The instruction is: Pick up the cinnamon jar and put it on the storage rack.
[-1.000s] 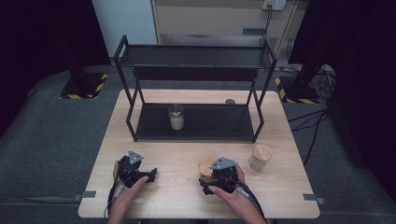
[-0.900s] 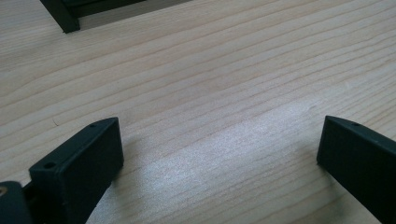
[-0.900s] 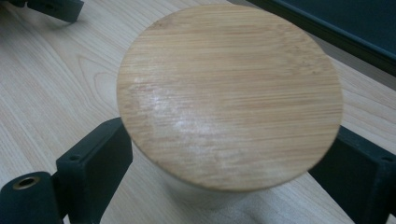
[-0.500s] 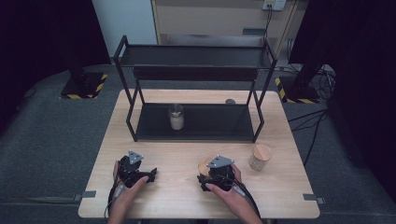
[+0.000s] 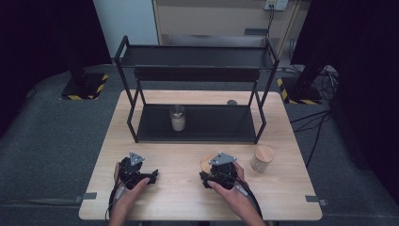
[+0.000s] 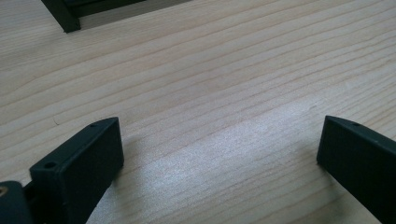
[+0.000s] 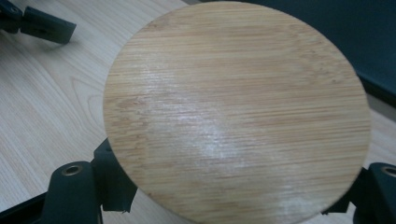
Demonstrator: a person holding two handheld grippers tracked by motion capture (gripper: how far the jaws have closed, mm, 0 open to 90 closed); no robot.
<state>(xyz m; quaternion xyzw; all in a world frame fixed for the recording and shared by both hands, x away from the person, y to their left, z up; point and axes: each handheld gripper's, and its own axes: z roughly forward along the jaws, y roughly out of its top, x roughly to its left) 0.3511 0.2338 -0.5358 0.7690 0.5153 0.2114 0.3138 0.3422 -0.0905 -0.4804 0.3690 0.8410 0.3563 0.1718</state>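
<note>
Right gripper [image 5: 210,175] has just been closing and now grips a round bamboo lid [image 7: 236,112] at the surface's [image 5: 183,197] near edge; the lid hides its jaw tips. Left gripper [image 5: 150,176] released, jaws wide, nothing between. Lidded jar [image 5: 261,158] just beside.

Wooden table [image 5: 188,197]: black rack [image 5: 197,94], lidded jar [image 5: 261,159].

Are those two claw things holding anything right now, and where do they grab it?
The right gripper has just closed its fingers on a round wooden lid, clamping opposite edges. The left gripper is open and holds nothing.
</note>
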